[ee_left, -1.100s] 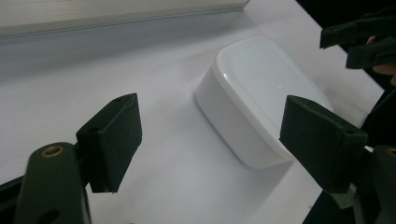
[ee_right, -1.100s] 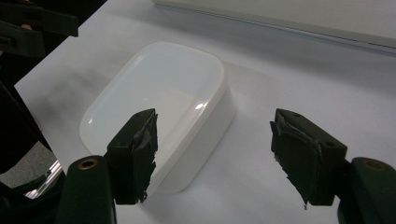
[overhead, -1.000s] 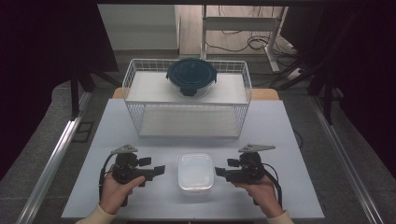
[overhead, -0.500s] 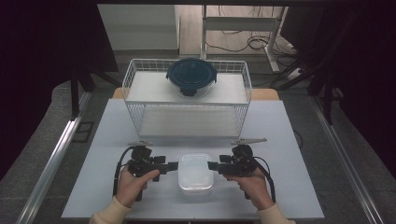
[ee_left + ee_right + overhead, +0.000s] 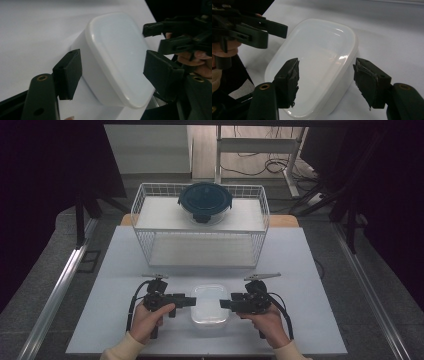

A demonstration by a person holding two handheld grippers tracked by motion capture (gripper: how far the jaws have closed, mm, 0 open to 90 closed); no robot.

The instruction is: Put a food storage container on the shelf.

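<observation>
Sitting on the table [image 5: 110, 285] in front of the wire basket [image 5: 200, 227], the white lidded container [image 5: 210, 304] is being flanked by both grippers. The left gripper [image 5: 190, 300] and right gripper [image 5: 223, 304] are each straddling an end, jaws wide apart and just closing, pads not yet pressing.

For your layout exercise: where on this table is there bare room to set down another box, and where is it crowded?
Free: the table right of the basket, the strip left of it, and the band between basket and box. Crowded: the near middle, where the left gripper and right gripper flank the box, fingers open around it.
</observation>
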